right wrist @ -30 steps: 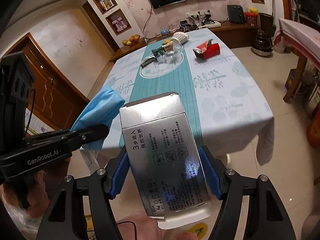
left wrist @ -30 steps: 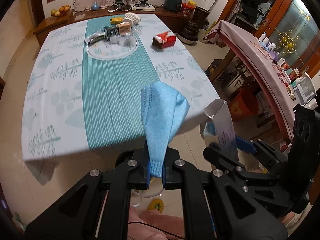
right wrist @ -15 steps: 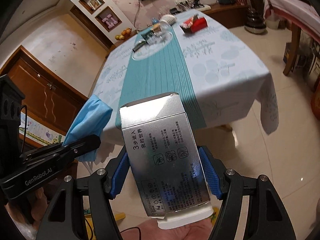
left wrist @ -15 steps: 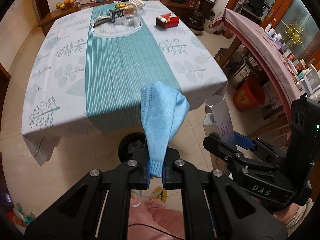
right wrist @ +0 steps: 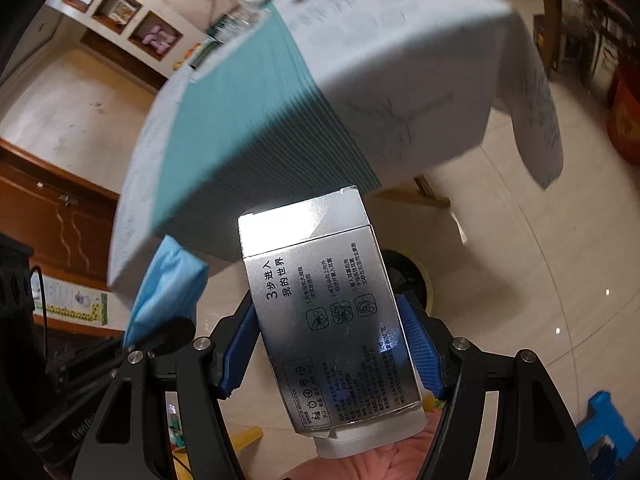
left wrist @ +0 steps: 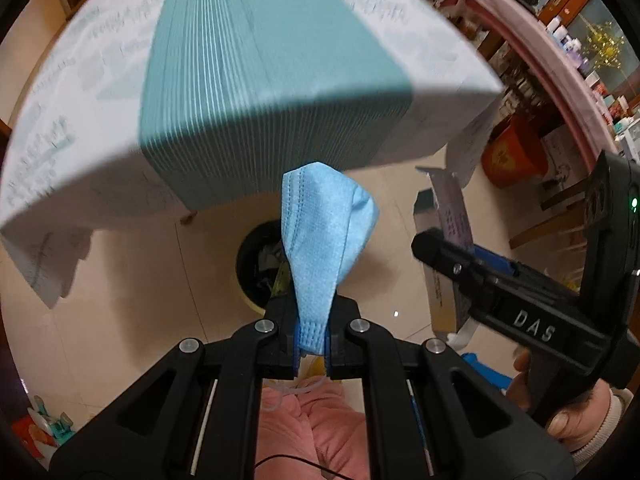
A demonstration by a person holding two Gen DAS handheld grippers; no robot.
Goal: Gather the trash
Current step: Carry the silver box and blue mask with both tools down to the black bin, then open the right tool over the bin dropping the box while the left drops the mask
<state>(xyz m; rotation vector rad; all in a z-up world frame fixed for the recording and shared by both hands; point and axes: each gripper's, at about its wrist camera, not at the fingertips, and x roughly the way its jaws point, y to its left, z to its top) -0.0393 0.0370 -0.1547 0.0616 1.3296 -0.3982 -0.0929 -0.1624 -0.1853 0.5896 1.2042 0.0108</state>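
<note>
Two pieces of trash are in my grippers, neither dropped yet. My left gripper [left wrist: 311, 338] is pinched tight on a blue face mask [left wrist: 326, 240], which stands up from the jaws right above a round bin [left wrist: 250, 264] on the floor. My right gripper [right wrist: 328, 344] clamps a silver box [right wrist: 324, 312] by its sides, the bin [right wrist: 416, 280] showing just behind it. Both loads hang over the floor past the table's [left wrist: 100, 120] near edge — so I judge pickup done and only the release left. More clutter sits blurred at the table's far end — likely further rounds to come.
</note>
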